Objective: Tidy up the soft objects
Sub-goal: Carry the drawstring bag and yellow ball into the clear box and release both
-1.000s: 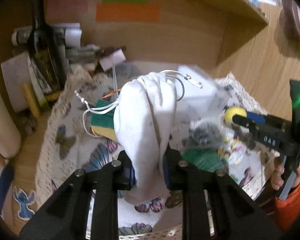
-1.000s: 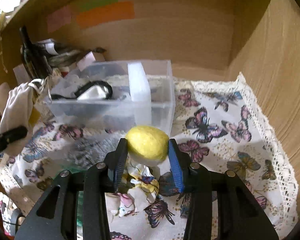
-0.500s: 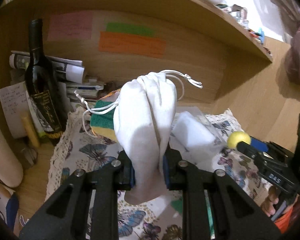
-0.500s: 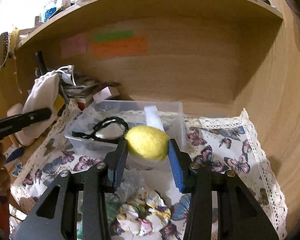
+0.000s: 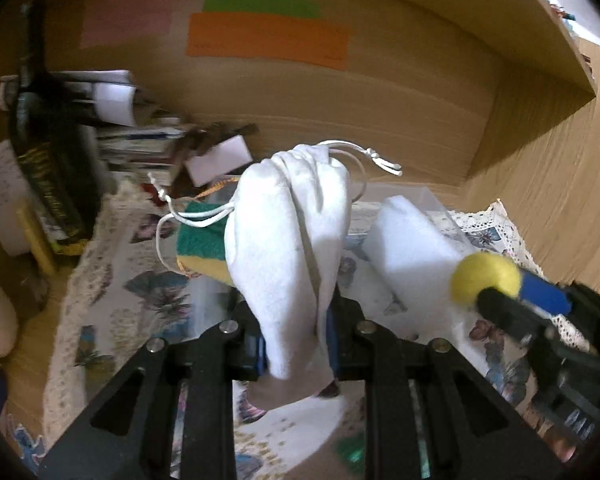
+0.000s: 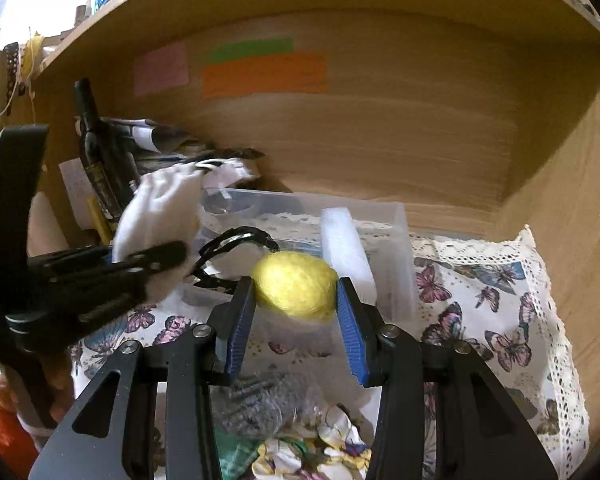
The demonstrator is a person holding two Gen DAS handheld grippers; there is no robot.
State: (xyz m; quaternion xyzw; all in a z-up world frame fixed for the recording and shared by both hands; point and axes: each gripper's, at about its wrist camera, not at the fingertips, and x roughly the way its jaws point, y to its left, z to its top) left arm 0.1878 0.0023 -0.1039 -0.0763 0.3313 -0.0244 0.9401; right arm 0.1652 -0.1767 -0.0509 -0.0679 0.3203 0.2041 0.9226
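Observation:
My left gripper (image 5: 296, 336) is shut on a white drawstring pouch (image 5: 288, 236) and holds it up over the near left end of a clear plastic box (image 6: 396, 236). The pouch also shows in the right wrist view (image 6: 160, 208). My right gripper (image 6: 296, 312) is shut on a yellow felt ball (image 6: 296, 286), held above the box's front edge; the ball shows in the left wrist view (image 5: 485, 278). The box holds a white foam block (image 6: 346, 252) and a black looped cord (image 6: 236, 240).
A butterfly-print cloth (image 6: 496, 312) covers the shelf floor. A dark bottle (image 5: 48, 152) and papers stand at the back left. A green-yellow sponge (image 5: 200, 244) lies behind the pouch. A grey fluffy piece (image 6: 268, 400) and flowered scrunchie (image 6: 320, 452) lie below my right gripper.
Both grippers have moved toward the clear box with their loads. The pouch now hangs closer to the box's left end, and the ball sits nearer the foam block.

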